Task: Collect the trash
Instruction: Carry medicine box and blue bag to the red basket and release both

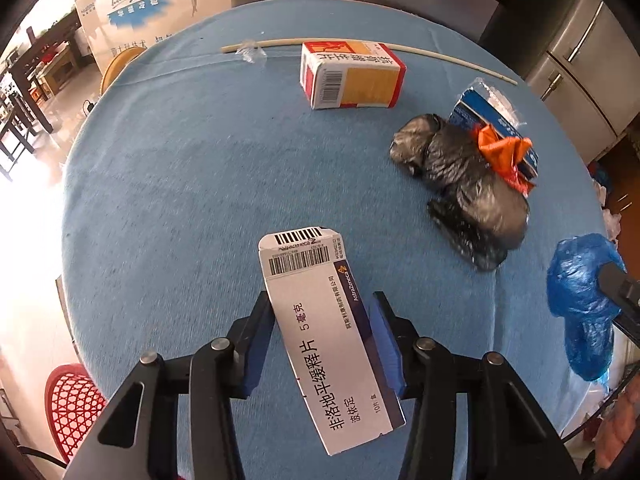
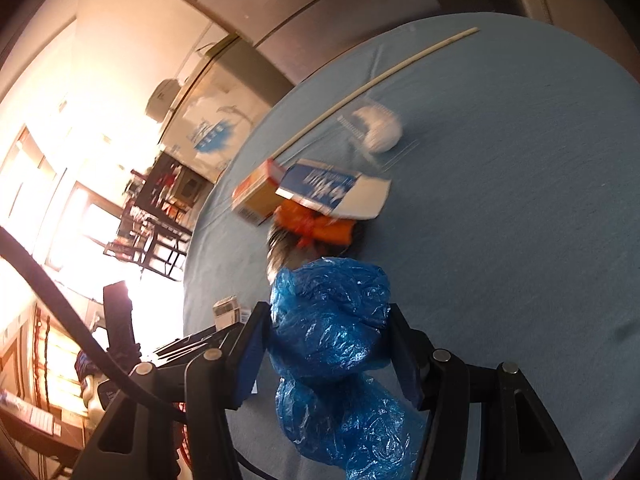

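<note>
Blue cloth covers a round desk point(image 1: 192, 184) strewn with trash. In the left wrist view, the left tongs point(image 1: 322, 344) are closed on a long white medicine box point(image 1: 324, 336), their blue pads against its two long sides; the box is held above the near part of the desk, its barcoded end flap pointing away. Whether anything is inside it cannot be told.

In the right wrist view, the right tongs point(image 2: 326, 340) grip a crumpled blue plastic bag point(image 2: 332, 344), which bulges between the pads and hangs down toward the camera. It also shows at the right edge of the left view.

On the desk, right of centre, lies a lumpy black plastic bag point(image 1: 468, 184) with an orange scrap of plastic point(image 1: 504, 152) on top, touching a blue and white carton point(image 1: 488, 116) in clear wrap. Farther off, a red, white and yellow box point(image 1: 352, 74) lies on its side, shut. Along the far edge lies a thin pale stick point(image 1: 452, 58) with a bit of clear plastic point(image 1: 252, 52) near its left end. A white crumpled ball point(image 2: 380, 128) sits near the stick in the right view.
</note>
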A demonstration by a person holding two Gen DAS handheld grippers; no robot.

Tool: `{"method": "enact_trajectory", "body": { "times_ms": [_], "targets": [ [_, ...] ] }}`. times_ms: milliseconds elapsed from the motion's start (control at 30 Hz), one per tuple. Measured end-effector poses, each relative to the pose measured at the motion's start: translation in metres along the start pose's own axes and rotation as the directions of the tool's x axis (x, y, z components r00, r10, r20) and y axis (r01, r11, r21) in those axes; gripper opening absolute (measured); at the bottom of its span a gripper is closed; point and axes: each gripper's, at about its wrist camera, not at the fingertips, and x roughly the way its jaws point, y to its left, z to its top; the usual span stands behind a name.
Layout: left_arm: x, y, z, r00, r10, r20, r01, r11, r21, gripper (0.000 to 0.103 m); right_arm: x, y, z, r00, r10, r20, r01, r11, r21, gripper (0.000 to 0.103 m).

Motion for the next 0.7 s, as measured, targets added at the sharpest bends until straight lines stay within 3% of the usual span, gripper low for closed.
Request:
{"method": "enact_trajectory", "body": {
  "times_ms": [100, 200, 333, 567, 700],
  "targets": [
    [-0.005, -0.003, -0.02, 1.0, 0.014, 0.004, -0.014, 1.0, 0.019, 0.052, 0.007, 0.009, -0.008, 1.0, 0.004, -0.022, -0.004, 1.0, -0.016, 0.06],
    [0.0, -0.007, -0.016, 0.999, 0.042, -0.033, -0.041, 0.999, 0.034, 0.062, 0.016, 0.017, -0.016, 0.999, -0.001, -0.046, 0.0, 0.999, -0.035, 0.06],
    [0.0, -0.013, -0.027, 0.998, 0.068, -0.007, -0.067, 0.995, 0.069, 0.063, 0.023, 0.021, -0.023, 0.998, 0.001, -0.066, -0.004, 0.999, -0.042, 0.06],
    [-0.011, -0.011, -0.042, 0.998, 0.058, 0.038, -0.06, 0.997, 0.045, 0.049, 0.025, 0.029, -0.024, 0.998, -0.002, -0.07, -0.002, 0.998, -0.064, 0.06],
    [-0.037, 0.002, -0.049, 0.993, 0.076, 0.09, -0.077, 0.997, 0.006, 0.049, 0.027, 0.037, -0.022, 0.997, 0.007, -0.075, -0.013, 0.996, -0.084, 0.06]
  ]
}}
